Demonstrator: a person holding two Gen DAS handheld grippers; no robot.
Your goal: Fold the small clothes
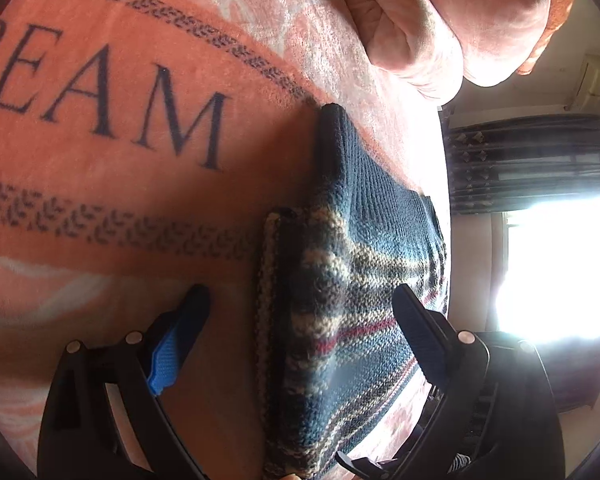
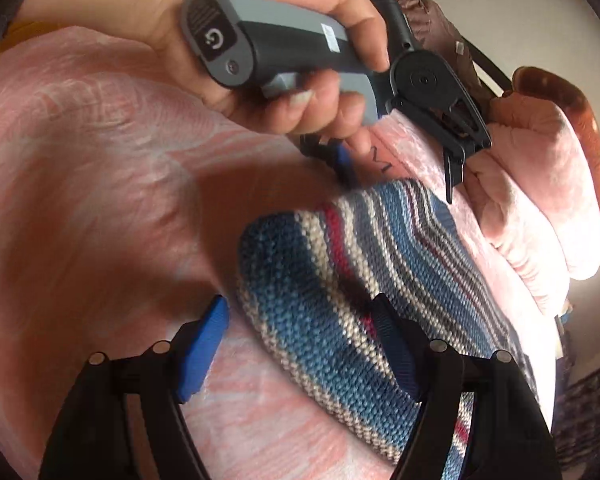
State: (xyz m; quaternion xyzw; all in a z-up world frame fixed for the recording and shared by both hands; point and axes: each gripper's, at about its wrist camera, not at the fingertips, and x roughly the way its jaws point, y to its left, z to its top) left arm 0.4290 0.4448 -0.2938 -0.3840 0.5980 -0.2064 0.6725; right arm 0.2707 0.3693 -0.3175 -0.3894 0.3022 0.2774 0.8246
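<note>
A small knitted garment, blue with cream, grey and red stripes, lies in a thick folded bundle on a pink-orange blanket printed with dark letters. My left gripper is open and straddles the bundle's near left edge, its right finger over the knit. In the right wrist view the garment sits between the fingers of my right gripper, which is open with its right finger on the knit. A hand holds the left gripper just beyond the garment's far end, open.
A folded pink quilt is piled at the blanket's far edge, seen as the quilt in the right wrist view. Dark curtains and a glaring window lie past the bed's right side.
</note>
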